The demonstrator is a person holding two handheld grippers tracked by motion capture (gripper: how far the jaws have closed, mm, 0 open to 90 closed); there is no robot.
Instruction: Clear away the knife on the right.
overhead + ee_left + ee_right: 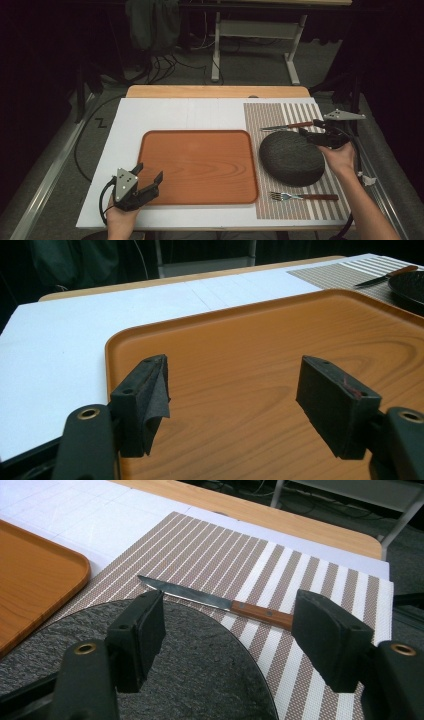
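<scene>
The right gripper [311,134] hangs over the far right edge of the plate [291,157], jaws spread wide and holding nothing. Just beyond it lies the knife [215,600], apart from the plate's rim, flat on the striped mat [260,560]. In the right gripper view the knife's long axis runs across the gap between the jaws, blade toward the tray [35,575], wooden handle toward the right jaw. It has a slim steel blade with a reddish-brown riveted handle. This hand is much the nearer; a short reach forward and down would likely put the jaws over the handle. The left gripper [147,182], also open and empty, sits over the tray's near left corner, well apart from the knife. A fork [302,196] lies on the mat near the person.
</scene>
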